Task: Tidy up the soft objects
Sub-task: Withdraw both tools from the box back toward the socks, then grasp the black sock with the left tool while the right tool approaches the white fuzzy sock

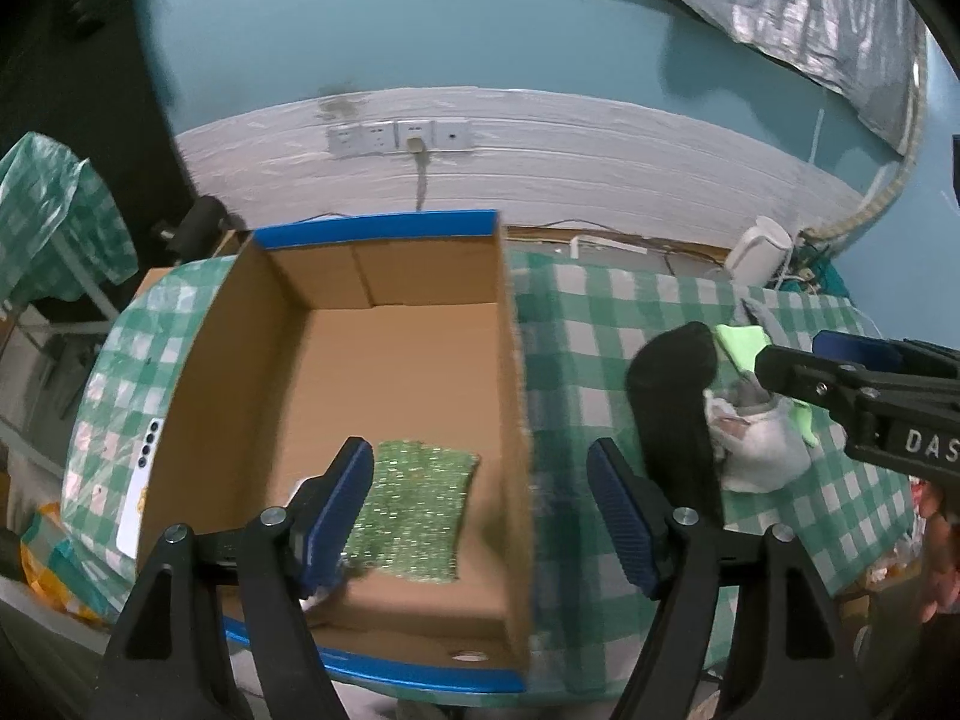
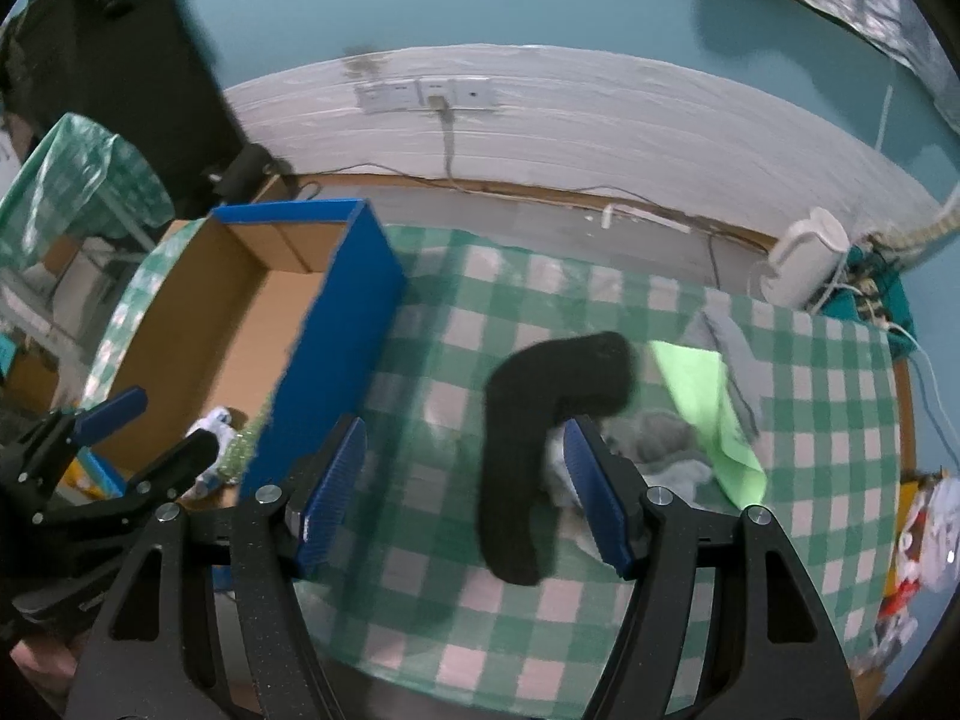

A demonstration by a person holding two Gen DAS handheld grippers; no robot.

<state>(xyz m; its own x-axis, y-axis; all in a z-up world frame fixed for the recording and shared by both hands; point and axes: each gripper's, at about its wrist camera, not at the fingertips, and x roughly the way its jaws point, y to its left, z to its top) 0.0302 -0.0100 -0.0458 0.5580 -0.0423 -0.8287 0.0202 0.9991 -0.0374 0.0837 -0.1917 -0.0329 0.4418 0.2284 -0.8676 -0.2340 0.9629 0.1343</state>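
Observation:
An open cardboard box with blue outer walls stands on the left of the checked table; it also shows in the right wrist view. A sparkly green cloth lies on its floor, with a small white item beside it. My left gripper is open, straddling the box's right wall. A black sock lies on the table right of the box, also in the left wrist view. My right gripper is open above the sock. Beside the sock lie white-grey cloths and a light green cloth.
The table wears a green-and-white checked cloth. A white phone lies left of the box. A white device and cables sit at the far right corner. A wall with sockets is behind. Colourful packaging is off the right edge.

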